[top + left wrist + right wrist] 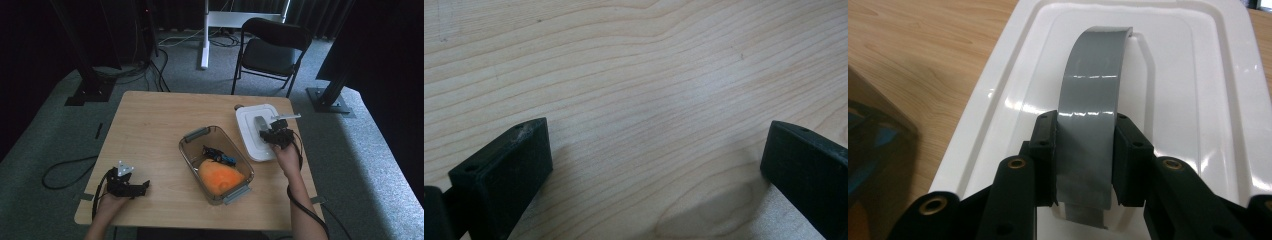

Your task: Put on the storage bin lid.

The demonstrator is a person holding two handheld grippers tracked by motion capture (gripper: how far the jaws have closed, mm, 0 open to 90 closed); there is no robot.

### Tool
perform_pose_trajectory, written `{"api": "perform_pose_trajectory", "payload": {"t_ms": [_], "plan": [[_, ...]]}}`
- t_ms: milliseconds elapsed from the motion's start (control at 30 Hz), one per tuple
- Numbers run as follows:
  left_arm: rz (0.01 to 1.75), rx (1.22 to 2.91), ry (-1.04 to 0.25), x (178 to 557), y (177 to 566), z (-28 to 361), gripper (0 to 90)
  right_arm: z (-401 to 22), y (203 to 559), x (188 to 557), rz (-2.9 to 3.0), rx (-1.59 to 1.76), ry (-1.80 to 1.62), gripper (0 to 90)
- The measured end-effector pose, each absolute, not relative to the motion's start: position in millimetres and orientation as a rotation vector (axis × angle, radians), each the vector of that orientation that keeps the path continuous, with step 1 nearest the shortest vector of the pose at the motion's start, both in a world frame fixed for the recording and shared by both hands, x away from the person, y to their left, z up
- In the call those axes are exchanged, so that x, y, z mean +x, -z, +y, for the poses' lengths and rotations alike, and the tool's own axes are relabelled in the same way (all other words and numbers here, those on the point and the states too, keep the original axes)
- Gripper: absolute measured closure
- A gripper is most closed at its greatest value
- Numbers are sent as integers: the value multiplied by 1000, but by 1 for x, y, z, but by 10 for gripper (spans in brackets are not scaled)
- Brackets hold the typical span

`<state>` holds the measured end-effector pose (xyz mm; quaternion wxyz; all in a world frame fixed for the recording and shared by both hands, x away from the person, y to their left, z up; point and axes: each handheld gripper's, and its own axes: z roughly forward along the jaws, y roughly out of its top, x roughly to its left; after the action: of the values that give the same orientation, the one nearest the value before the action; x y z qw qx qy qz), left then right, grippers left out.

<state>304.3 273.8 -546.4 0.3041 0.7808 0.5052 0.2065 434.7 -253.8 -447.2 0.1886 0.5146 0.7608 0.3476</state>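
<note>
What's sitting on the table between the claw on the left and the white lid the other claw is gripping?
In the high view, a clear container with a toy car and an orange lump lies between the left claw and the white lid.

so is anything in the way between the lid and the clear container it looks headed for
Nothing visible. The right gripper is shut on the lid's grey handle, and only bare table separates the white lid from the clear container. The orange thing and toy car sit below its rim.
</note>
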Motion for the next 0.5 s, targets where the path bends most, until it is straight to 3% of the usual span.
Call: {"api": "perform_pose_trajectory", "payload": {"t_ms": [500], "plan": [[1338,2069,-547,304,546,274,5,-256,424,421,2116,1415,-1004,674]]}}
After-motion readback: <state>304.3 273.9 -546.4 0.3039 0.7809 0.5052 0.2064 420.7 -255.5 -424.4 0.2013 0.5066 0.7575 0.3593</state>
